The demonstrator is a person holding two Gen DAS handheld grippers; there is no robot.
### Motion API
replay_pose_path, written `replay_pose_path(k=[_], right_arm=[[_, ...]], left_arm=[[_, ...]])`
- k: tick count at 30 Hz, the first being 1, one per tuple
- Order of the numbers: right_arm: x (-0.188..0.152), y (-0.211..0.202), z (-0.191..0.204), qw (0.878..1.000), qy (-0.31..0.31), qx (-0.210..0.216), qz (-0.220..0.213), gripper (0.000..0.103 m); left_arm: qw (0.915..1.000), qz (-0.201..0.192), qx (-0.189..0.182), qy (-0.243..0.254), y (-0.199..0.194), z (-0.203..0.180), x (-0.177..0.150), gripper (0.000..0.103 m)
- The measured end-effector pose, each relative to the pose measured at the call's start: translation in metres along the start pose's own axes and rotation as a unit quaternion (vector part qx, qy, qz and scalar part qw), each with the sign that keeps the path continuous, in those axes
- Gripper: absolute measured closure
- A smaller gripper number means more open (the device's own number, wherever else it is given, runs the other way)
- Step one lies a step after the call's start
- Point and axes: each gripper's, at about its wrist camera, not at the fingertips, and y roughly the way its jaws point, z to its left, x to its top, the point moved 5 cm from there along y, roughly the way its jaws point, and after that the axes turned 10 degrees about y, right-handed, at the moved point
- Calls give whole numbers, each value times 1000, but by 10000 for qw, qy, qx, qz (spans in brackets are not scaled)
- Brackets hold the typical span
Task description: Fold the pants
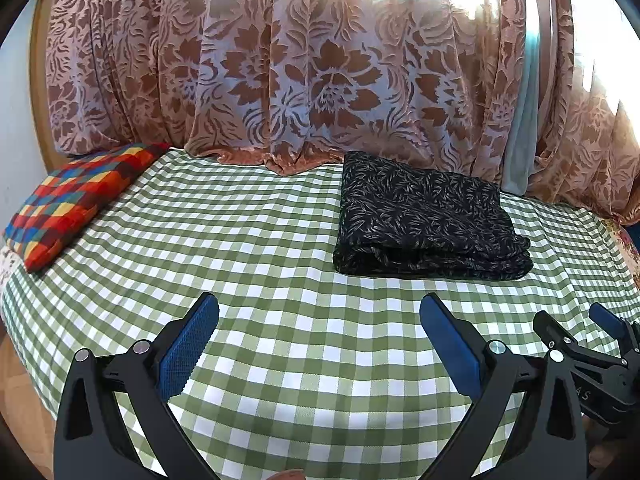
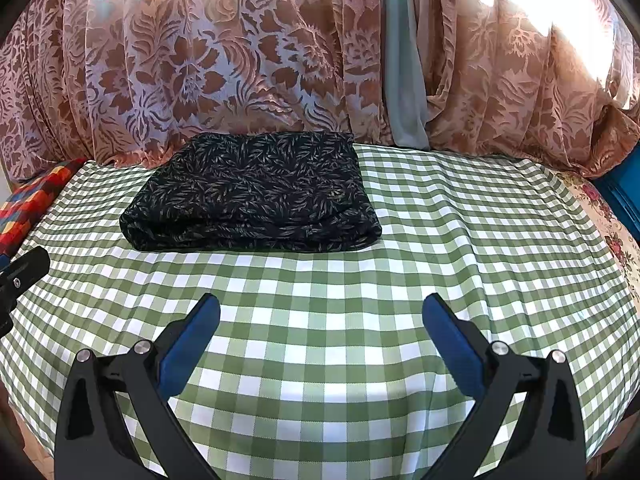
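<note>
Lying beyond both tongs [image 2: 320,312]: pants [image 2: 256,196].

Daylight came through the floral curtain [image 1: 320,72], blown out white along its top. The checked bedcover [image 2: 360,280] was evenly bright with soft shadows. Focus was sharp; fisheye bending and dark vignetting marked the corners.

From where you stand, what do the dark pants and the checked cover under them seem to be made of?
The pants look like thin, soft woven cloth, matte, with a pale leaf print; the folds slump limply. The checked cover looks like smooth woven cotton or a blend, with a slight sheen.
</note>
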Motion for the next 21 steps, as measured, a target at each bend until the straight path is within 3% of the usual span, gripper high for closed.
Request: replay_pose_path(k=[14, 21], right_arm=[[-5, 6, -10, 9999, 75, -25, 139, 2], [-5, 27, -61, 9972, 410, -381, 496, 2]], left_arm=[[9997, 192, -167, -32, 12, -5, -8, 3], [9962, 839, -133, -165, 53, 6, -30, 3]])
